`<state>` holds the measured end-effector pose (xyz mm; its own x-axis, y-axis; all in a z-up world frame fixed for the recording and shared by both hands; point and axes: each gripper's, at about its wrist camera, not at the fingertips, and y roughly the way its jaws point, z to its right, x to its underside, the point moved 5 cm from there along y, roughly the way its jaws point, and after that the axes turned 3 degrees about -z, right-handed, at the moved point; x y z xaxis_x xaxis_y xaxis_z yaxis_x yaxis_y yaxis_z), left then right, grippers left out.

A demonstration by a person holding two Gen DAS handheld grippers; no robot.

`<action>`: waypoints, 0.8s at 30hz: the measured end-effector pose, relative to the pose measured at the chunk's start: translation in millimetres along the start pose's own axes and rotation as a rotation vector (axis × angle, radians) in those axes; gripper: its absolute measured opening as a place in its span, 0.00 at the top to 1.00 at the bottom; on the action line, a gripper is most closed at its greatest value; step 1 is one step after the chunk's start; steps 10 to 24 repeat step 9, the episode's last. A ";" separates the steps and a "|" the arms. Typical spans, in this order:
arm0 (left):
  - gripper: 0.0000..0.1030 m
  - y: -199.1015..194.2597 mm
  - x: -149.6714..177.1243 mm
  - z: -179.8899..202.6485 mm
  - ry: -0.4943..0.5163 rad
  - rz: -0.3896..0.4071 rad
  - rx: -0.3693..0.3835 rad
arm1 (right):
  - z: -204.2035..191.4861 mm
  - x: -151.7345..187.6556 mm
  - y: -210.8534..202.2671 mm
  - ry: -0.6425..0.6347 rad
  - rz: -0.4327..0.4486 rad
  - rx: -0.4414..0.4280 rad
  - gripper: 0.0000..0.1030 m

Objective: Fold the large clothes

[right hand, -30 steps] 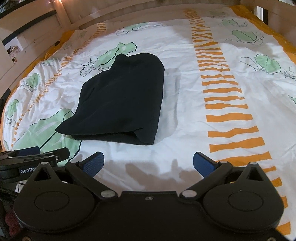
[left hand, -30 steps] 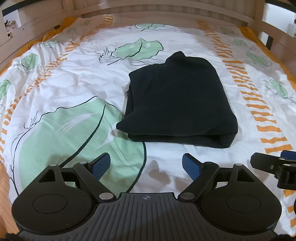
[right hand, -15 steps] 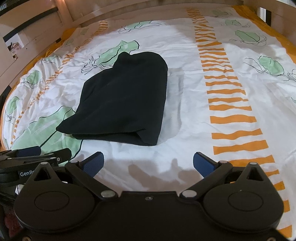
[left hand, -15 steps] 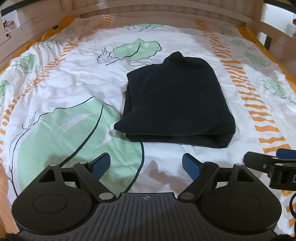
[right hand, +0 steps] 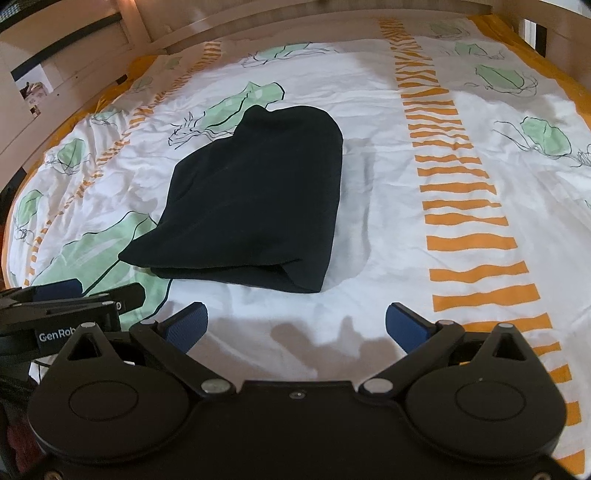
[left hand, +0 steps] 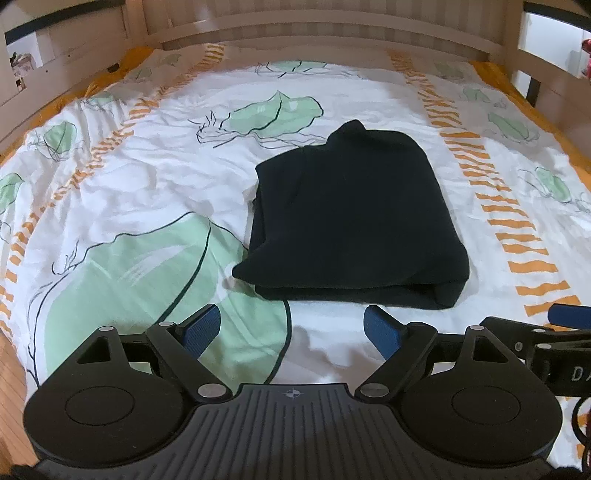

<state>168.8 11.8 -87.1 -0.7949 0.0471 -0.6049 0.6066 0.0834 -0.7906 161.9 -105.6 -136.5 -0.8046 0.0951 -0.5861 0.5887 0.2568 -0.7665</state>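
A black garment (left hand: pixel 351 218) lies folded into a thick rectangle on the bed; it also shows in the right wrist view (right hand: pixel 255 199). My left gripper (left hand: pixel 291 326) is open and empty, just short of the garment's near edge. My right gripper (right hand: pixel 295 325) is open and empty, a little short of the garment's near right corner. Each gripper shows at the edge of the other's view: the right gripper (left hand: pixel 554 332), the left gripper (right hand: pixel 74 299).
The bed has a white cover (left hand: pixel 147 192) with green leaves and orange stripes (right hand: pixel 461 206). A wooden bed frame (left hand: pixel 332 33) runs along the far side and both sides. A wooden floor (left hand: pixel 11 362) shows at the lower left.
Both grippers have drawn back a little from the garment and tilted up slightly. The garment has not moved. Both grippers stay open.
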 end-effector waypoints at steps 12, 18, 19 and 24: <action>0.18 0.6 -5.2 -5.0 0.003 0.020 -0.011 | 2.5 -3.5 -0.7 0.005 0.009 0.016 0.01; 0.18 0.6 -5.2 -5.0 0.003 0.020 -0.011 | 2.5 -3.5 -0.7 0.005 0.009 0.016 0.01; 0.18 0.6 -5.2 -5.0 0.003 0.020 -0.011 | 2.5 -3.5 -0.7 0.005 0.009 0.016 0.01; 0.18 0.6 -5.2 -5.0 0.003 0.020 -0.011 | 2.5 -3.5 -0.7 0.005 0.009 0.016 0.01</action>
